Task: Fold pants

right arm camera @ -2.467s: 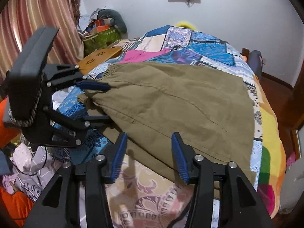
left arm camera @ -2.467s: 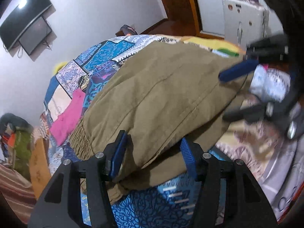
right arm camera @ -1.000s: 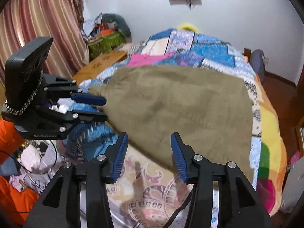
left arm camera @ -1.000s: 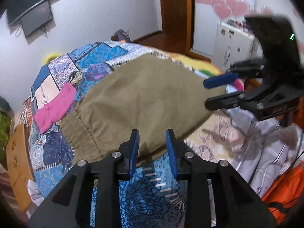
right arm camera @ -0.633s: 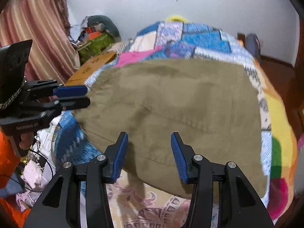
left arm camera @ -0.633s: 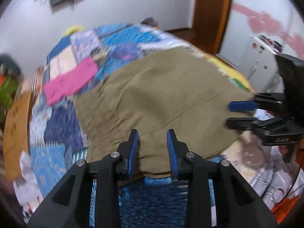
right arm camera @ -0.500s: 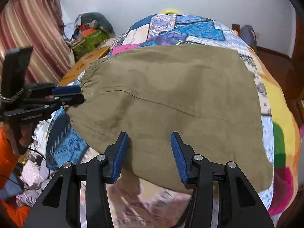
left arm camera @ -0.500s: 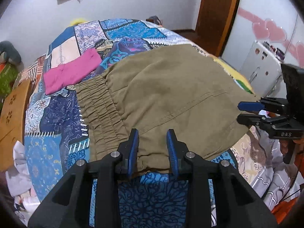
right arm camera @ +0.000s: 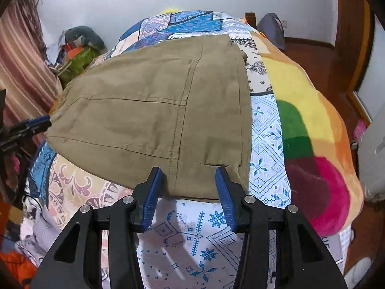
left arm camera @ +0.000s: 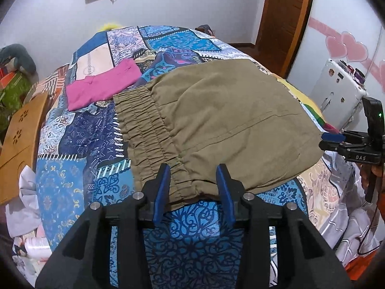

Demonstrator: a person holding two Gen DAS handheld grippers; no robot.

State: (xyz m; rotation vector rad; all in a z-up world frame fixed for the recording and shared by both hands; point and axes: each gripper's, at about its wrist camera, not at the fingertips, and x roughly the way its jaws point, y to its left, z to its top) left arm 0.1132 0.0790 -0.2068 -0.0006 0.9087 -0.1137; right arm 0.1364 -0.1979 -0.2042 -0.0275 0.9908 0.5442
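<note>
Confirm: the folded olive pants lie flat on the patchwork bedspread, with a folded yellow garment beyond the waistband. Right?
Not quite. The garment beyond the waistband is pink, not yellow, as the left wrist view shows. The pants do lie folded flat on the bedspread.

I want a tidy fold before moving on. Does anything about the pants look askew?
Mostly neat: the olive pants lie flat on the quilt. One oddity: along their right edge the under layer peeks out, so the layers aren't quite aligned.
</note>
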